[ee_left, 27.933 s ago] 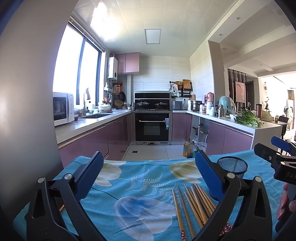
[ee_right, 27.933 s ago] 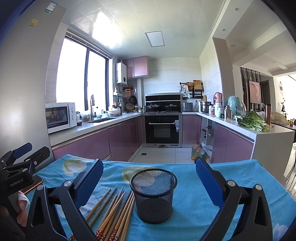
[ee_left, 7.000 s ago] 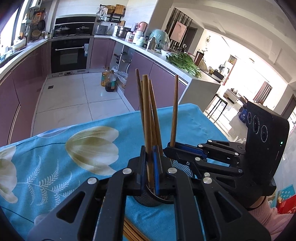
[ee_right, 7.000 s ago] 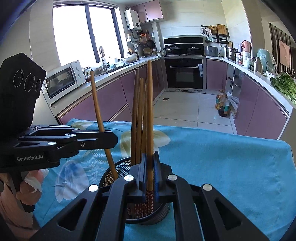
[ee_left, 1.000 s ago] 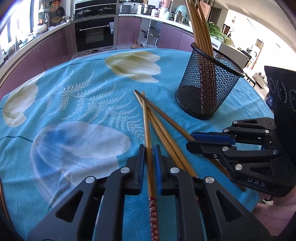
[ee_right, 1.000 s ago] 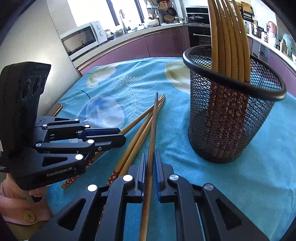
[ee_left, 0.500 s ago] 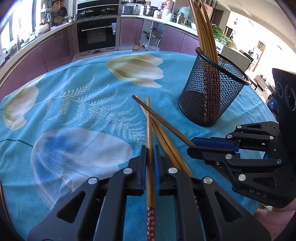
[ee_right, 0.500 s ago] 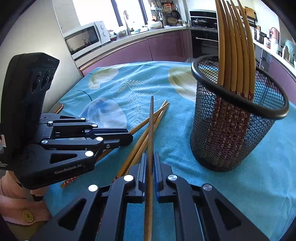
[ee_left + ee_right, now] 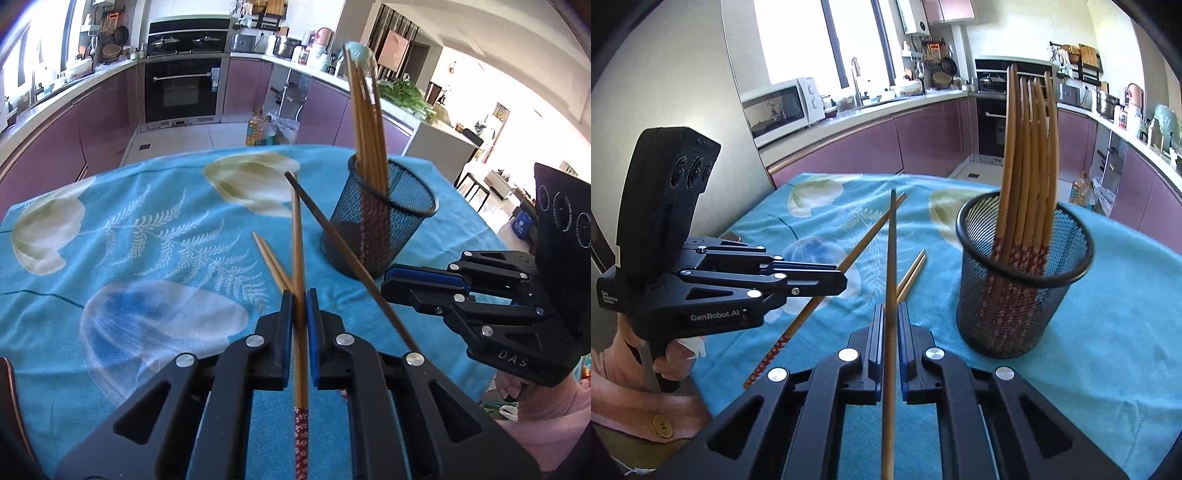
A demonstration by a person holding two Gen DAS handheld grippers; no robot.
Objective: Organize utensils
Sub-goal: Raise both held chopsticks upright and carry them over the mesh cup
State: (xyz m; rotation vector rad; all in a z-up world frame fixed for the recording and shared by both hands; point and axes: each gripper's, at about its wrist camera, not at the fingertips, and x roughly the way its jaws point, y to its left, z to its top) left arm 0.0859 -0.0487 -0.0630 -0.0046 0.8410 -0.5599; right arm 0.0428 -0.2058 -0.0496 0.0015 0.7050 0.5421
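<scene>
A black mesh cup [image 9: 384, 218] [image 9: 1023, 280] stands on the blue flowered cloth with several wooden chopsticks [image 9: 1027, 162] upright in it. My left gripper [image 9: 299, 295] is shut on one chopstick [image 9: 297, 236] and holds it above the cloth, left of the cup. My right gripper [image 9: 890, 310] is shut on another chopstick [image 9: 892, 258], also lifted; it shows as the dark slanted stick [image 9: 332, 236] in the left wrist view. Two chopsticks [image 9: 271, 260] [image 9: 912, 273] lie on the cloth between the grippers.
The table's cloth [image 9: 147, 236] ends at the near and right edges. A kitchen with purple cabinets [image 9: 923, 136], an oven and a microwave [image 9: 779, 107] lies beyond the table. The person's hand in a pink sleeve [image 9: 631, 387] holds the left gripper.
Both grippers have lifted their chopsticks off the cloth and tilted them upward. Two chopsticks stay lying on the cloth.
</scene>
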